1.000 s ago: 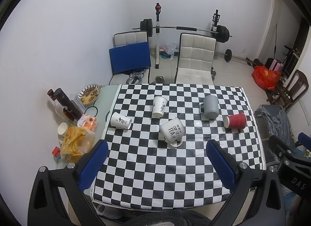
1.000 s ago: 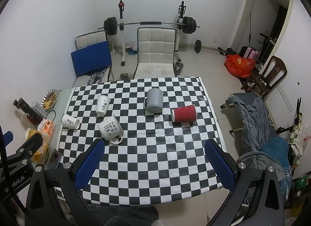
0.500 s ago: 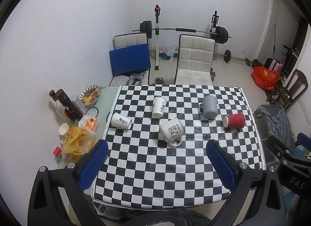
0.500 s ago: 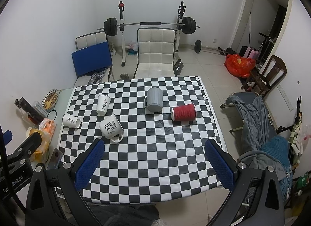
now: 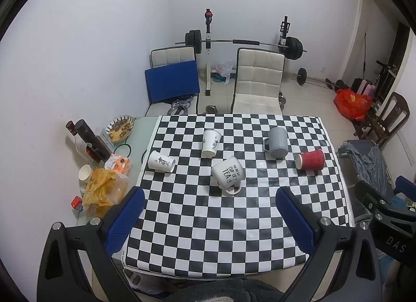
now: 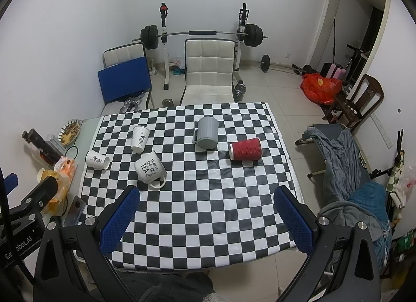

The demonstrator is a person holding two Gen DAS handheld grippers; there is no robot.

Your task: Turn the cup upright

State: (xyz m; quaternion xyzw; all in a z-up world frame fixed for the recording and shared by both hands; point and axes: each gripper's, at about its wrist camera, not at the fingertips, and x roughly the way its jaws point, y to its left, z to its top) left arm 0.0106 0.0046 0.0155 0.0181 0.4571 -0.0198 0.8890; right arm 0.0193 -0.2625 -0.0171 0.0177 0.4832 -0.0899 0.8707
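Red paper cup [image 6: 245, 149] lies sideways, well beyond the spread right claw [image 6: 206, 198].

Both fisheye views are evenly and brightly lit from overhead, with a cool cast; short, soft shadows fall beside the cups. A pale sheen of glare lies on the glossy tablecloth [image 6: 208, 172] near its centre. Straight lines bow strongly toward the edges, black vignette fills the corners, and focus is sharp throughout, without motion blur.

Tablecloth [image 5: 234, 224]: black-and-white checks. Ribbed paper cup [image 5: 310, 159]: red; mug [image 5: 277, 143]: grey. Gripper pads [image 5: 124, 221]: blue.
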